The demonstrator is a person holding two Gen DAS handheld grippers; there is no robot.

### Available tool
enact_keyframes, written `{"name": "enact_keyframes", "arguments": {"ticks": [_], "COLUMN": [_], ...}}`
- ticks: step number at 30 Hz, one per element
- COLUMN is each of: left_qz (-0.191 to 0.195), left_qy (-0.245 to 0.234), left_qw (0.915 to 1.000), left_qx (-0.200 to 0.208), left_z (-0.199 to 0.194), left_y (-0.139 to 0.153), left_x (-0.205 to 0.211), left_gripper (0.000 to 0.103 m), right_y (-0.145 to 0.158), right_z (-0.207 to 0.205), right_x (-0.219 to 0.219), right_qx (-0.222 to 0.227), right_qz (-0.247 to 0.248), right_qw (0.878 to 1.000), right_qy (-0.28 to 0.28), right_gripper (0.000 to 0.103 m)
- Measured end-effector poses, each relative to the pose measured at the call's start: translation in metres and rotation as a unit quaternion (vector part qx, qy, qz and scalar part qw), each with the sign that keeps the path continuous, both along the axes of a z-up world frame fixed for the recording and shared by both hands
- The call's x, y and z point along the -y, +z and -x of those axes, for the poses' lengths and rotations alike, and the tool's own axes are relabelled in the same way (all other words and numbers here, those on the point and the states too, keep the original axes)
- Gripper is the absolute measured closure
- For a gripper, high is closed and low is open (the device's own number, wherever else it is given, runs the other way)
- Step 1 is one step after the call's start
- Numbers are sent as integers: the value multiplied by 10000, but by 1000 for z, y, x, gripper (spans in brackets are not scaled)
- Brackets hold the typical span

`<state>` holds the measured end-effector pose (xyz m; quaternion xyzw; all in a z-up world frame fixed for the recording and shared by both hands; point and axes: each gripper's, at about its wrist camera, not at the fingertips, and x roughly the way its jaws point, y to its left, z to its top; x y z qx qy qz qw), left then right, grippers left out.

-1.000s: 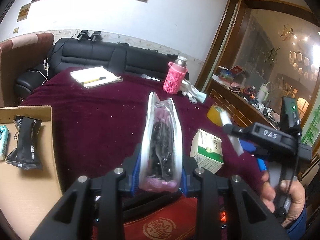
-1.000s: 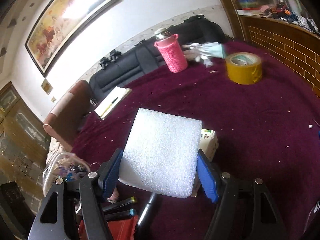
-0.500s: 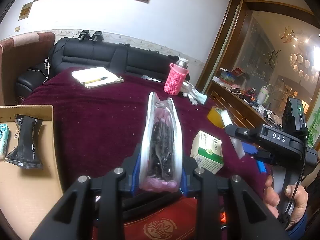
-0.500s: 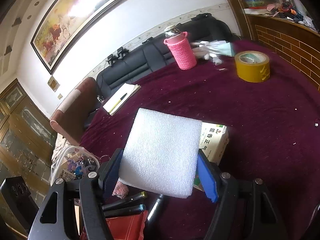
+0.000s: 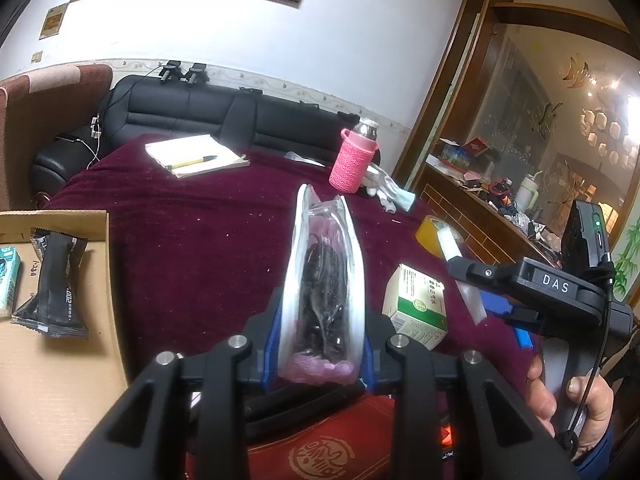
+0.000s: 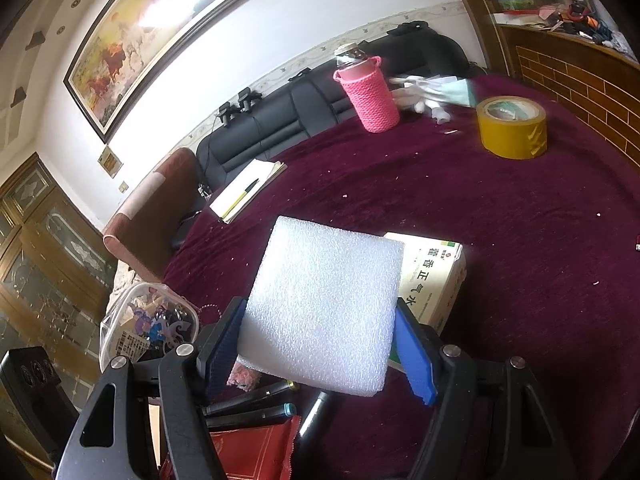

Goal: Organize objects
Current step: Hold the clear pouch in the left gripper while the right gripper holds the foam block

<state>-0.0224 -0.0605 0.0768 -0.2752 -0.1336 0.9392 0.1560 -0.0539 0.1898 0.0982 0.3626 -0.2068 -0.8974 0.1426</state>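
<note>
My left gripper (image 5: 322,344) is shut on a clear plastic pouch (image 5: 323,288) of dark small items and holds it edge-on above the maroon table (image 5: 200,236). My right gripper (image 6: 320,344) is shut on a white foam pad (image 6: 324,304), held above the table; the pad shows edge-on in the left wrist view (image 5: 460,272). A green and white medicine box (image 5: 416,304) lies under the pad (image 6: 434,280). A flat cardboard box (image 5: 52,344) at the left holds a black snack packet (image 5: 56,284) and a teal box (image 5: 8,280).
On the table stand a pink knitted bottle (image 6: 370,92), a yellow tape roll (image 6: 512,126), a notepad with a pen (image 6: 246,190) and white gloves (image 6: 432,92). Marker pens (image 6: 248,404) and a red packet (image 6: 248,452) lie near me. A black sofa (image 5: 224,116) is behind.
The right gripper with the foam pad has risen and drawn back, so more of the medicine box shows beneath it. The left gripper holds the pouch almost still.
</note>
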Motion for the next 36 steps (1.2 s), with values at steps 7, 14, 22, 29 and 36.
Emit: {"name": "enact_keyframes", "arguments": {"ticks": [7, 14, 22, 29, 36], "left_qz": [-38, -103, -82, -74, -76], "left_qy": [45, 119, 136, 147, 147], "left_qw": [10000, 9998, 9998, 9998, 9998], "left_qx": [-44, -102, -96, -78, -74], "left_z": [-2, -3, -1, -1, -1], "left_y": [3, 5, 3, 1, 1], "left_x": [1, 6, 7, 7, 6], "left_gripper": [73, 73, 73, 73, 73], "right_y": [4, 4, 5, 4, 2], "right_z": [-6, -11, -11, -10, -11], "right_x": [12, 25, 25, 25, 27], "right_qx": [-149, -221, -248, -243, -213], "right_qz": [-41, -83, -75, -76, -72], "right_qw": [9997, 9989, 9988, 9987, 9986], "right_qy": [194, 395, 413, 434, 483], "right_gripper": [27, 27, 27, 27, 27]}}
